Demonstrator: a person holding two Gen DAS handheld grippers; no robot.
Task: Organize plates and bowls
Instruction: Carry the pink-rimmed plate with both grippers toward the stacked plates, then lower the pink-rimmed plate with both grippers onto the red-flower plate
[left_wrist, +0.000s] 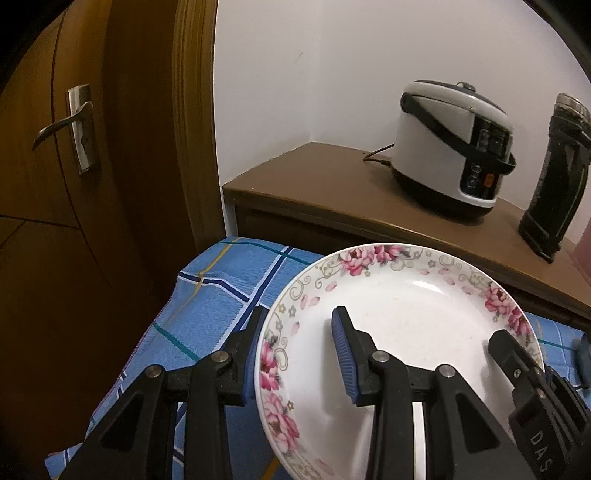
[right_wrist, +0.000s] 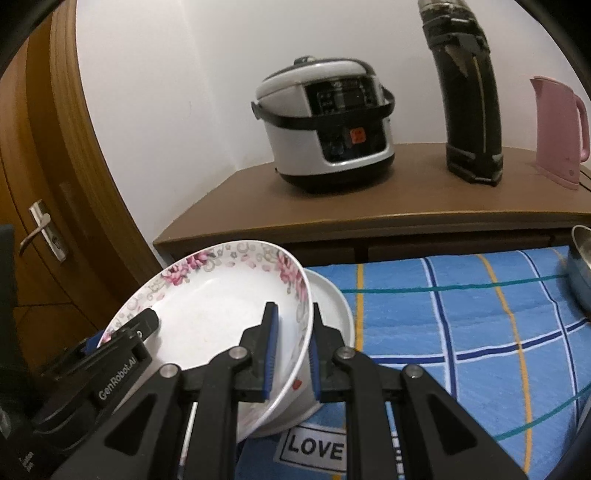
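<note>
Glossy round floral plate held up over the blue checked cloth, white in the well, pink roses and grey scrollwork round the rim. Left gripper straddling the plate's left edge: outer ribbed blue pad pressed to the rim from outside, inner finger lying over the white well, so clamped on the rim by the look of it. Right gripper pinched on the opposite rim, black fingers close together, ribbed blue pads biting thin porcelain from both sides. Plate tilted in the right wrist view, its left side higher. Just behind and below it, a plain white plate with a thick smooth lip, resting on the cloth. Printed patch reading LOVE showing under the fingers. At the far right edge, a curved metal bowl, dull steel sheen, on the same cloth. Beyond, a matte brown wooden cabinet carrying a rounded white-and-black rice cooker, a tall scuffed black flask and a pink plastic kettle. Varnished wooden door at left, brushed-metal lever handle.
</note>
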